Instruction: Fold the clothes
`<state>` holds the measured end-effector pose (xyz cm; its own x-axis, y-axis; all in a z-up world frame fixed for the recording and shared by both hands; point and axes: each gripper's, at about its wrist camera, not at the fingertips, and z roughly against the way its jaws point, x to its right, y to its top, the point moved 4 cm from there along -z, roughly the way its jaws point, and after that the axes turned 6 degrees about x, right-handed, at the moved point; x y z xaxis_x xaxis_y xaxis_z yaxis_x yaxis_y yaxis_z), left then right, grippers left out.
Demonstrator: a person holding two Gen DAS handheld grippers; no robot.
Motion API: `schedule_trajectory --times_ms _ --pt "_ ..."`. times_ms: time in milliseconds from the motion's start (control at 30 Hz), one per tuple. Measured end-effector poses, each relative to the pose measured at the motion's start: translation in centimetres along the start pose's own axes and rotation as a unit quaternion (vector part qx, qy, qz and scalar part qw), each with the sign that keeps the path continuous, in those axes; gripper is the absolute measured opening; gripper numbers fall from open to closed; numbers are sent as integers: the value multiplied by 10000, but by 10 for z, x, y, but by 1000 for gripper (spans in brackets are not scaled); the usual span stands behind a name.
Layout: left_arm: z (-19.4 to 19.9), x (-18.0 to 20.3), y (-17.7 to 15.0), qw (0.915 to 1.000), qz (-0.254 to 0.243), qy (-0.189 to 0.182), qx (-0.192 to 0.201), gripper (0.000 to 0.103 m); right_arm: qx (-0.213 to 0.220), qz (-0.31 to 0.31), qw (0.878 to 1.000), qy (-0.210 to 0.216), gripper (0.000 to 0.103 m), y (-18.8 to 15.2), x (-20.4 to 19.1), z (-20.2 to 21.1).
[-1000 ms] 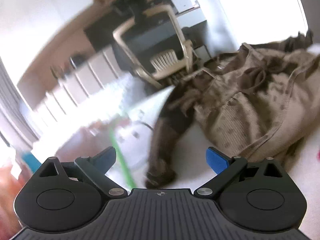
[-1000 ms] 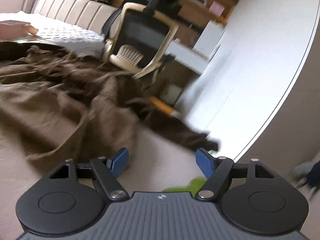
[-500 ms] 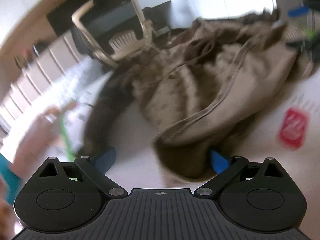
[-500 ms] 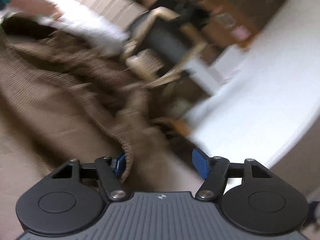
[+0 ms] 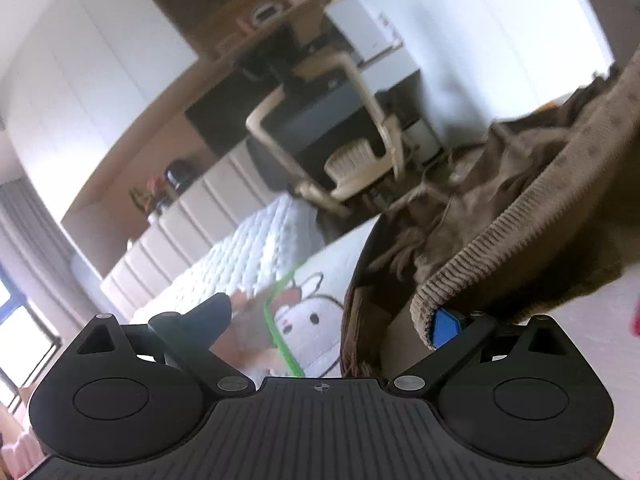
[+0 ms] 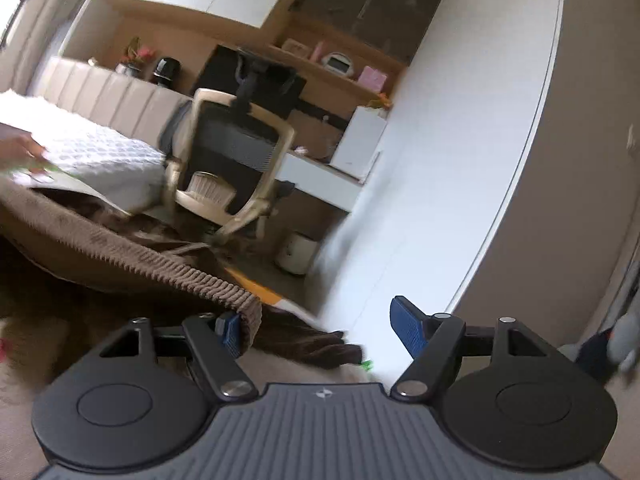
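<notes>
Both tools wide; brown garment (image 5: 520, 216) hem drapes inner fingers.

One brown ribbed garment (image 6: 132, 256), two grippers, left (image 5: 332, 320) and right (image 6: 320, 326), one beige office chair (image 6: 236, 160) at the far side, one white quilted bed (image 6: 92, 156) left, one small white bin (image 6: 298, 252).
</notes>
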<state>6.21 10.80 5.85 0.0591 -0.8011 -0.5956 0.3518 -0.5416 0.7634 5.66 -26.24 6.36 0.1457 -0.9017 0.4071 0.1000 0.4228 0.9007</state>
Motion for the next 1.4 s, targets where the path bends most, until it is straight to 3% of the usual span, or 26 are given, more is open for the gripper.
schedule_trajectory --times_ms 67,100,133,167,200,267,333,467,633,767,833,900,1000,1067,1133,1167,1233,1267,1333,1400 --pt "17 -5 3 9998 47 -188 18 101 -445 134 9958 793 91 -17 -3 5" --pt "21 -2 1 9991 37 -412 -79 101 -686 153 9907 1164 91 -29 -5 5" --pt "24 2 -4 9967 104 -773 -233 101 -912 116 9852 1449 91 -41 -6 4" --pt "24 10 -12 9887 312 -1380 -491 101 -1090 48 9798 1675 91 -52 -7 4" --pt "25 18 -19 9760 518 -1981 -746 101 -1175 -81 9768 1786 91 -59 -4 4" --pt "28 32 -32 9399 886 -3063 -1220 101 -1194 -435 9741 1871 91 -65 5 5" --pt "26 44 -37 9157 1024 -3595 -1474 101 -1012 -848 9719 1949 94 -50 16 -5" --pt "3 38 -5 9240 1000 -3544 -1025 101 -798 -1611 9592 2181 103 -11 27 -52" --pt "-53 55 3 9065 1805 -3692 -967 101 -1157 -2153 9258 2883 103 32 -14 -153" --pt "-99 68 10 8879 2440 -3791 -916 101 -1597 -2470 8835 3646 103 63 -84 -250" --pt "-122 75 13 8771 2754 -3835 -889 101 -1748 -2612 8709 3778 103 72 -118 -298" --pt "-143 81 14 8660 3031 -3875 -896 101 -1899 -2895 8534 3897 103 73 -148 -341" --pt "-148 85 0 8533 3199 -3977 -1069 101 -2260 -3404 8136 4136 103 68 -193 -392" --pt "-148 85 -10 8494 3231 -4015 -1140 102 -2764 -3502 7916 4176 103 60 -222 -415" --pt "-147 83 -18 8480 3240 -4047 -1106 102 -2858 -3580 7775 4308 99 62 -244 -427" --pt "-146 82 -19 8473 3241 -4071 -1063 102 -2732 -3683 7727 4389 98 68 -249 -431" --pt "-144 82 -21 8458 3267 -4095 -1008 102 -1991 -4223 7660 4419 97 92 -238 -436" --pt "-143 81 -22 8451 3280 -4107 -981 102 -1691 -4346 7697 4361 97 102 -230 -438" --pt "-139 82 -23 8480 3237 -4095 -921 103 -1398 -4262 7897 4185 97 118 -216 -442" --pt "-135 84 -24 8529 3162 -4065 -859 103 -1556 -3943 8055 4140 97 119 -211 -442"
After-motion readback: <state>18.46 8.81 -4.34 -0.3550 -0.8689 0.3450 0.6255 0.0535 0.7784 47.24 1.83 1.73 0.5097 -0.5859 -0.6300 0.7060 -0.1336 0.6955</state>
